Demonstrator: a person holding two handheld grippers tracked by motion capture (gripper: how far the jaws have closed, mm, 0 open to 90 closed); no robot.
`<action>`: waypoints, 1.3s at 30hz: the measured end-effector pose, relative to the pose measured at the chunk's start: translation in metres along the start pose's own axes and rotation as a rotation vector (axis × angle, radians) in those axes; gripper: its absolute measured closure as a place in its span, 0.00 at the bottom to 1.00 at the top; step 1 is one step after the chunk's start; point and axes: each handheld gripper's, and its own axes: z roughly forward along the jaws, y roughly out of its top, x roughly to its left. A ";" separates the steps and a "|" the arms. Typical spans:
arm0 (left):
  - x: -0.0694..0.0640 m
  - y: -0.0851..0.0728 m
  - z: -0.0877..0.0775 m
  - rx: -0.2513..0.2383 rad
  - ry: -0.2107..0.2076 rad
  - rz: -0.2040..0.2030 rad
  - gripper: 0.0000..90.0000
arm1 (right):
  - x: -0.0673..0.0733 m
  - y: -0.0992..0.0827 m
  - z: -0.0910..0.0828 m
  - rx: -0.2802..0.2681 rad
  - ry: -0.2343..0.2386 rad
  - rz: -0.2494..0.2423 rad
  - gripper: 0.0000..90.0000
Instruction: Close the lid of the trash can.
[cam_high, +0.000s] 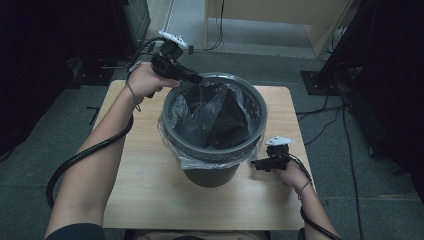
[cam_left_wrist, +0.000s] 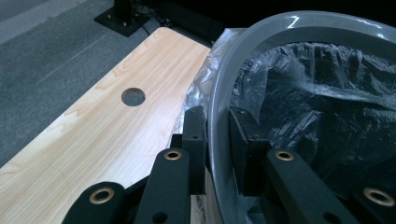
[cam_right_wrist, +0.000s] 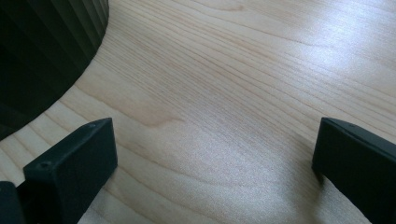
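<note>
Two left tongs (cam_left_wrist: 216, 140) straddle bin rim (cam_left_wrist: 280, 28).

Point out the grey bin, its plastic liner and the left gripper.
grey bin (cam_high: 218, 148), high view, on the near part of its rim.
plastic liner (cam_high: 207, 107), high view, on the crumpled film inside the bin.
left gripper (cam_left_wrist: 217, 140), left gripper view, midway between its fingertips, which straddle the bin's rim.

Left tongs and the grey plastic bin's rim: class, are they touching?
Touching. The left gripper view shows the left tongs clamped astride the grey plastic bin's rim, one jaw each side.
</note>
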 end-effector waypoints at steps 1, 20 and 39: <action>0.000 0.000 0.000 -0.001 0.000 0.000 0.85 | 0.000 0.000 0.000 0.000 0.000 0.000 0.00; 0.004 -0.002 -0.013 -0.017 -0.001 -0.010 0.77 | 0.000 0.000 0.000 0.000 -0.001 0.000 0.00; 0.002 -0.016 -0.030 0.004 0.026 -0.003 0.55 | 0.000 0.000 0.000 -0.001 -0.002 0.000 0.00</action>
